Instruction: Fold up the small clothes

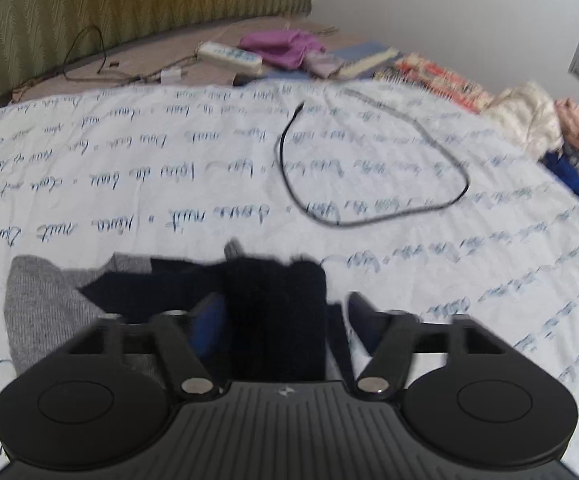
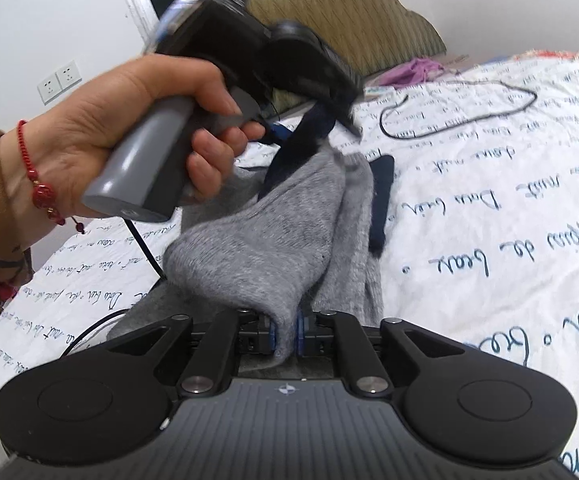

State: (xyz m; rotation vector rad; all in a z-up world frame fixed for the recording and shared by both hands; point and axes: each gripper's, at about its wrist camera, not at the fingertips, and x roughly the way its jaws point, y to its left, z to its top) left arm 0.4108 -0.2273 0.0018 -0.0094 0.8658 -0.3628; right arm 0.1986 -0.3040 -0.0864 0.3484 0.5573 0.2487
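Sock (image 2: 257,240): grey knit, navy cuff, hanging bunched.

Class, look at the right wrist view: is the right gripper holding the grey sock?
Yes, the right gripper has its fingers closed on a fold of the grey sock.

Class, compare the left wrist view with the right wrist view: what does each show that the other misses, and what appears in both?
Only the left wrist view: the white power strip, the patterned folded cloths at the bed's far edge, and the left gripper's fingers apart around the sock's dark navy cuff.

Only the right wrist view: the person's left hand gripping the handle, a red bead bracelet, wall sockets, and the right gripper shut on the grey sock.

Both: grey sock, black cable loop, purple cloth, script-printed bedsheet, green headboard.
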